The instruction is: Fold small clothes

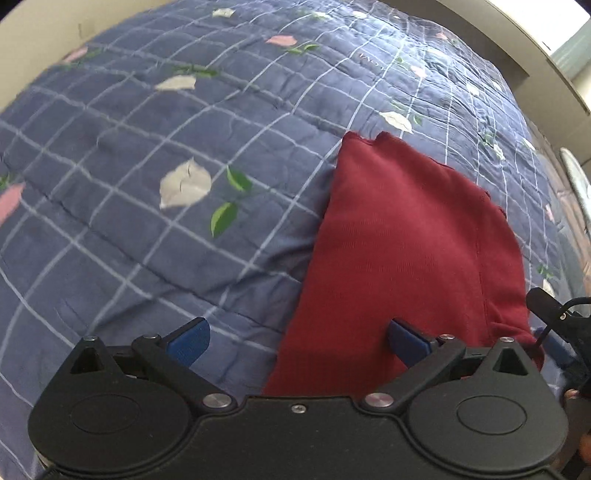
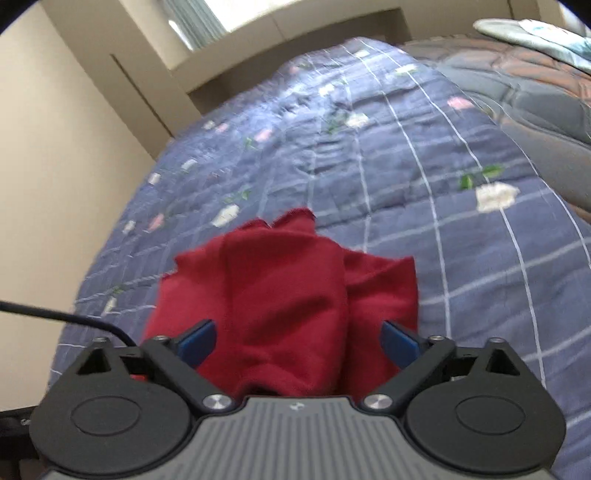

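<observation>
A dark red garment (image 1: 406, 240) lies partly folded on a blue checked bedspread (image 1: 129, 147). My left gripper (image 1: 297, 339) hangs over its near left edge. The jaws stand wide open, one blue pad (image 1: 406, 339) above the cloth and the other above the bedspread, gripping nothing. In the right wrist view the red garment (image 2: 288, 288) is bunched in soft folds, with a frayed corner at its far end. My right gripper (image 2: 299, 341) is open just above its near end. The cloth shows between the blue pads (image 2: 197, 339), but they do not press on it.
A cream wall (image 2: 55, 184) runs along the bed's left side, with a window recess (image 2: 221, 22) beyond the far end. A grey and brown quilt (image 2: 535, 92) and a pale cloth (image 2: 535, 33) lie at the far right. A black cable (image 2: 55, 315) trails by the right gripper.
</observation>
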A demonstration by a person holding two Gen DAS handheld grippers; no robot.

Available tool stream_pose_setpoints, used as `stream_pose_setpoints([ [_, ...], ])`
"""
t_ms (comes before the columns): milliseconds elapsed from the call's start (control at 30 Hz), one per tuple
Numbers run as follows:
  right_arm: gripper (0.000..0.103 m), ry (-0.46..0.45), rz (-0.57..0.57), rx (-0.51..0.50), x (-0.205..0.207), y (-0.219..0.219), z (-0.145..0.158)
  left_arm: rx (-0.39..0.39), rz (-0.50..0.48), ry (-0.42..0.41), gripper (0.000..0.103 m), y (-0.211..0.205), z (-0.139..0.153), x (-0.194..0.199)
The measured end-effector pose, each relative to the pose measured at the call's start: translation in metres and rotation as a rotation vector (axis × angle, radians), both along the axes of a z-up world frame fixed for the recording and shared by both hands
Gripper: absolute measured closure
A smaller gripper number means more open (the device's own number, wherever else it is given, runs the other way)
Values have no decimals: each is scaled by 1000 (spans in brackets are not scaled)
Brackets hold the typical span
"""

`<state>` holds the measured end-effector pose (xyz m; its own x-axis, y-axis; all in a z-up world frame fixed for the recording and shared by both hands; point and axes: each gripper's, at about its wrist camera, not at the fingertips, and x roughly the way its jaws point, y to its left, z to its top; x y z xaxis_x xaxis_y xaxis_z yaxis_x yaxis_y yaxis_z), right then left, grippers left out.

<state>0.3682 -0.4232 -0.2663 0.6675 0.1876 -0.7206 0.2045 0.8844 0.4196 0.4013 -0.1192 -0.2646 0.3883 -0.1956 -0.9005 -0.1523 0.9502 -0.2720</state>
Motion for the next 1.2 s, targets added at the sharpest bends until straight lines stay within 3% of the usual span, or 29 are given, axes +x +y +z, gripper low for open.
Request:
stream_pose_setpoints([
  [100,27,18,-16,44,-1,-3,-4,4,-1,4,1,-3,-1,-2],
  [133,36,19,-13,44,-2,-4,-4,2,-3,6,1,-4,-1,-2],
  [200,69,30,-9,23,-2,-3,-3,-6,-8,11,1,-7,-1,-3],
  [400,95,14,-18,29,-8,-10,4,-20,-47,14,1,-16,-4,-2],
  [700,97,-52,13,-52,-30,-18,38,-8,-96,-33,1,-26,14,2],
  [900,97,34,-25,-68,-39,-27,15,-52,-117,-72,1,-29,22,6],
  [1100,96,73,-18,-117,-32,-18,2,-11,-166,-12,1,-34,6,10],
  [1133,93,79,-21,-120,-32,-18,1,-5,-172,0,1,-34,3,10],
  [1200,78,83,-27,-131,-34,-17,2,4,-184,17,1,-35,-2,8],
])
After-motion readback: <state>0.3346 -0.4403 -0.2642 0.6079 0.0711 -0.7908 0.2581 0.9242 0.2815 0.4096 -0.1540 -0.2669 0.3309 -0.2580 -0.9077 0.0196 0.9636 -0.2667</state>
